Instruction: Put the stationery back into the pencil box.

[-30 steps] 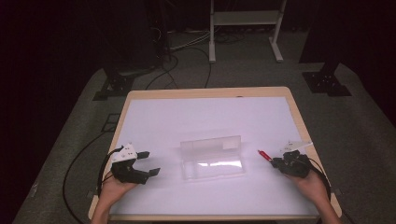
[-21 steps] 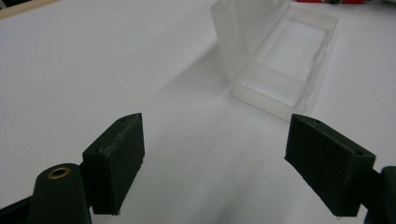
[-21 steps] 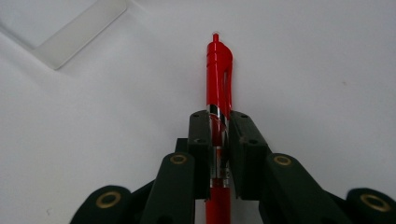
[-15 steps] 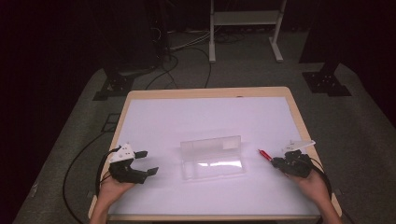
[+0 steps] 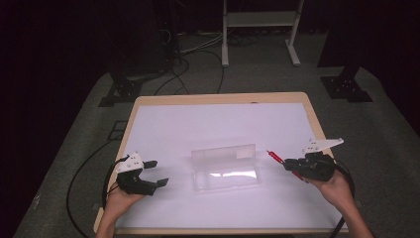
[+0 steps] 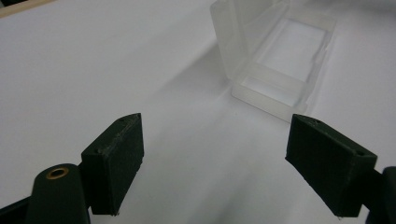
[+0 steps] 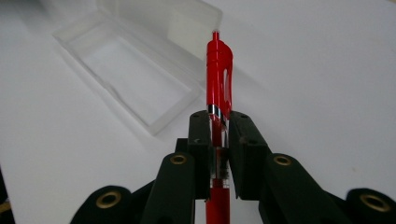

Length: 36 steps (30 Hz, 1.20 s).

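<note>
Pen: red pen [image 7: 218, 79] pinched in the right gripper [image 5: 291, 165], seen centre-right in the high view. It points toward the box, clip end leading, so it looks lined up to go in lengthwise.
Pen grip: jaws closed narrow on the barrel near its middle. Roughly half the pen sticks out ahead, which leaves room to lower the front end without the jaws meeting the box wall.
Box: clear plastic case [image 5: 225, 168] at the middle of the frame, lid [image 5: 224, 152] standing open on the far side. The tray [image 7: 140, 70] faces up and looks empty. The open lid leaves the near side free for an approach from either hand.
Left gripper: left gripper [image 5: 157, 173] at the lower left of the high view, jaws spread wide, holding nothing. It faces the short end of the case; my guess is that it waits to steady the case or close the lid.
Table: white tabletop [image 5: 198, 124], wooden rim. The case sits about midway between the two grippers, apart from both.
</note>
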Each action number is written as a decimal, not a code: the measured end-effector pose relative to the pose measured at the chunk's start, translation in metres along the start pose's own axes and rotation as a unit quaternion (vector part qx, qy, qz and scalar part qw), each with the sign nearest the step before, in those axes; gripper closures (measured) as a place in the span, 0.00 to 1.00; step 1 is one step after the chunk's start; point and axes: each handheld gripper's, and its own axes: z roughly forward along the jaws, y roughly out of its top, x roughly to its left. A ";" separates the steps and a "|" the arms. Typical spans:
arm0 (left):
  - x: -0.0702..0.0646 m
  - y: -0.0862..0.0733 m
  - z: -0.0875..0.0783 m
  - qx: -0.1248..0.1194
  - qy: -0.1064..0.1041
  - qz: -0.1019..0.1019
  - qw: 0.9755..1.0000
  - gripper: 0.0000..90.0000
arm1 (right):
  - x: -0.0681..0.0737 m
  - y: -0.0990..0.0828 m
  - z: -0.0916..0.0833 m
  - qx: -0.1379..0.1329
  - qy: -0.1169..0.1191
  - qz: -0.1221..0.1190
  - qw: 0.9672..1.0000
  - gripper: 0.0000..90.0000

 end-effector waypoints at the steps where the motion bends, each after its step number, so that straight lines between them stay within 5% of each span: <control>1: 0.000 0.000 0.000 0.001 0.000 -0.001 1.000 0.21 | 0.001 0.003 -0.001 -0.001 0.004 -0.002 1.000 0.88; 20: 0.002 -0.003 0.003 0.004 -0.001 -0.002 1.000 0.21 | 0.017 0.047 0.010 0.000 0.063 -0.066 0.996 0.88; 36: 0.002 -0.004 0.006 0.009 -0.001 -0.001 1.000 0.21 | 0.026 0.059 0.033 0.012 0.099 -0.095 0.990 0.88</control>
